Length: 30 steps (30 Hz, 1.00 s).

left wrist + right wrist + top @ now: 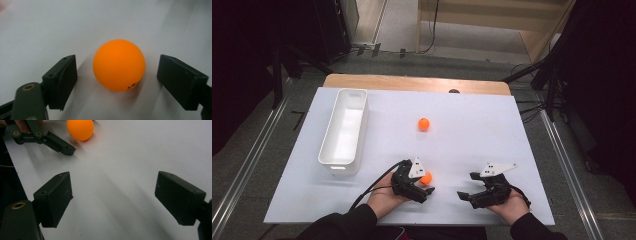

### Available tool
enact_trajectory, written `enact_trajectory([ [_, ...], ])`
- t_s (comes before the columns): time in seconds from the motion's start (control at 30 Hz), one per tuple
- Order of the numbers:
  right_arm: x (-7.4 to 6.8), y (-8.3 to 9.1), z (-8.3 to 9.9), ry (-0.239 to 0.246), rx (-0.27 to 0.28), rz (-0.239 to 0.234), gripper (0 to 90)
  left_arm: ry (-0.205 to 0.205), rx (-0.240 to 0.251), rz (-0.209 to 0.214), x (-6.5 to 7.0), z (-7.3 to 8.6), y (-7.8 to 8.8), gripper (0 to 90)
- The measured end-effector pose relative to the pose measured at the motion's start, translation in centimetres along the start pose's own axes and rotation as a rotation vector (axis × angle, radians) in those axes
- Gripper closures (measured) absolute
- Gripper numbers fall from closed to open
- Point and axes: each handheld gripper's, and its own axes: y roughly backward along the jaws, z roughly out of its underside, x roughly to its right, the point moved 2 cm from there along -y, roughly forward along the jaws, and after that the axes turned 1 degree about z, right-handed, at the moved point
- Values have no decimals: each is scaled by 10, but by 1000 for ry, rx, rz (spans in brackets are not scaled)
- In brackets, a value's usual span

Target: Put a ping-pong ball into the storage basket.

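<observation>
An orange ball (119,65) rests on the white table between the jaws of my left gripper (117,75), which is open with a gap on each side of the ball. From the high view this ball (427,178) peeks out beside the left gripper (427,185) near the table's front. A second orange ball (424,124) lies alone toward the middle of the table. My right gripper (467,186) is open at the front right, pointing left, with nothing between its jaws (113,195). Its view shows the near ball (80,129) and one left-gripper jaw beside it.
A long white bin (344,131) stands on the left of the white table top (472,130), its inside bare. A wooden strip (412,82) runs along the far edge. Dark stands and cables flank the table.
</observation>
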Motion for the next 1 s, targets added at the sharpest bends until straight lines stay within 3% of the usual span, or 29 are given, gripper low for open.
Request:
enact_trajectory([
  [0.1, 0, 0, 0, 2, -1, -1, 131, 2, 10, 4, 0, 0, 0, 201],
  [0.2, 0, 0, 0, -1, -3, -1, 131, 6, 24, 2, 0, 1, 2, 341],
  [0.47, -1, 0, 0, -2, -6, -5, 131, 39, 34, -28, -3, 1, 4, 484],
  [0.8, -1, -1, 1, 3, -9, -1, 131, 49, 41, -19, -4, 2, 4, 502],
  [1.0, -2, 0, 0, -4, -9, -3, 131, 71, 50, 14, -6, 2, 6, 502],
])
